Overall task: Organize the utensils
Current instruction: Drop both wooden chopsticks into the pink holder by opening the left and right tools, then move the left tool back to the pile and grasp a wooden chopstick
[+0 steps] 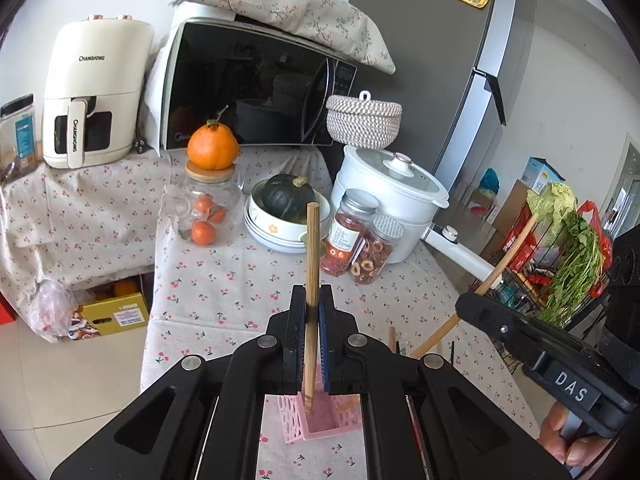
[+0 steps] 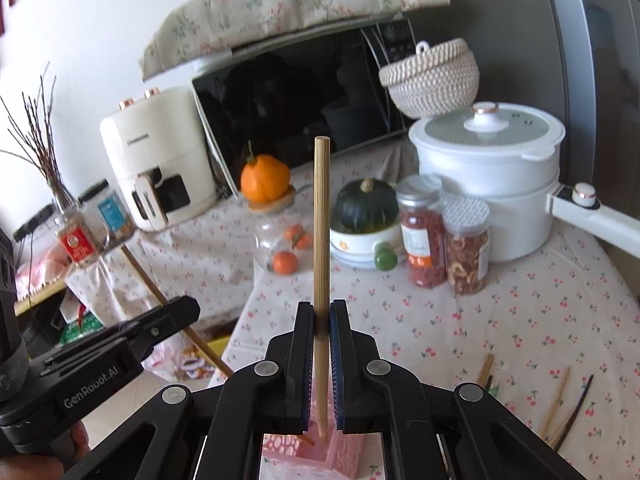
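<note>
Two chopsticks, one clenched upright in each gripper's jaws: left gripper (image 1: 312,292), right gripper (image 2: 322,308), over pink holder (image 1: 320,416). Jars (image 2: 444,236), white pot (image 2: 488,184) behind; loose chopsticks (image 2: 556,408) on surface (image 2: 440,328).

The pink holder (image 1: 320,420) below the left gripper (image 1: 313,308) is mostly hidden by its black frame. Loose chopsticks (image 2: 560,408) right of the right gripper (image 2: 322,320) run behind its arm.

At the table's far edge stand a microwave (image 1: 256,84), an air fryer (image 1: 94,92) (left corner) and a white pot (image 1: 394,196).
</note>
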Motion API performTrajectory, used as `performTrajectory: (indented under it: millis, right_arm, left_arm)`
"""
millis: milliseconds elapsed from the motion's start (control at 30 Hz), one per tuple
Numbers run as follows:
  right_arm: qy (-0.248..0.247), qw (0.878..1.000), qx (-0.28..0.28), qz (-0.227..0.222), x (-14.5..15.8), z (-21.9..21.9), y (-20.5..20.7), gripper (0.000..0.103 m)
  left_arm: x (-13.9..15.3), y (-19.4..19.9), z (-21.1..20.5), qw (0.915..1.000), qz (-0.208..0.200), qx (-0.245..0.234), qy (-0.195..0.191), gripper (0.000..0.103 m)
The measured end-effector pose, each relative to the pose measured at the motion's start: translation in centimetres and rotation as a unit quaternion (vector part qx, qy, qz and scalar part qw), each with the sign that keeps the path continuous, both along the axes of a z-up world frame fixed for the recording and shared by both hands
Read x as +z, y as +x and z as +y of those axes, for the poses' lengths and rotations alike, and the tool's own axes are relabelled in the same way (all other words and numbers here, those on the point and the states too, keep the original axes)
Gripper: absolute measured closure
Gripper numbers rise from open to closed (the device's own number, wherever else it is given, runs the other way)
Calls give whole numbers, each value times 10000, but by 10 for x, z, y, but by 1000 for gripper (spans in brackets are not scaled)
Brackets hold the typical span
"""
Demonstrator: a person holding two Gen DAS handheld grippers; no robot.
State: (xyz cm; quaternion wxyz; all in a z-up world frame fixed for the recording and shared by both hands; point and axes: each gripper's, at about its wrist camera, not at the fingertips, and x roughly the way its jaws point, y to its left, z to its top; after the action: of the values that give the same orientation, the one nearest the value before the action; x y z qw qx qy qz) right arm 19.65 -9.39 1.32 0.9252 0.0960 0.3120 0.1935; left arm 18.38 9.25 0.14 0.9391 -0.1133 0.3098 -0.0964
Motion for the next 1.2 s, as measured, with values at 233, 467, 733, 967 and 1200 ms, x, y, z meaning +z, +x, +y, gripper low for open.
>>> performTrajectory:
  millis: [233, 467, 733, 967, 1200]
  right_arm:
    - [-25, 9983, 37, 584, -32, 3, 18, 96]
    - [180, 9975, 25, 681, -40, 1, 26, 91]
    - [620, 9961, -179, 601, -20, -24, 19, 49]
    - [277, 9969, -546, 488, -12, -66, 1, 19]
    - [64, 9885, -1136, 995, -29, -126, -14, 13]
  left_arm:
    - [-16, 13, 0, 9996, 266, 29, -20, 97]
    - [-17, 15, -1, 9997, 242, 105, -8, 86]
    - [-8, 3, 3, 9987, 316, 358, -155, 17]
    - [-14, -17, -7, 9950, 887, 454, 84, 9]
    - [-32, -42, -32, 9881, 1481, 246, 346, 9]
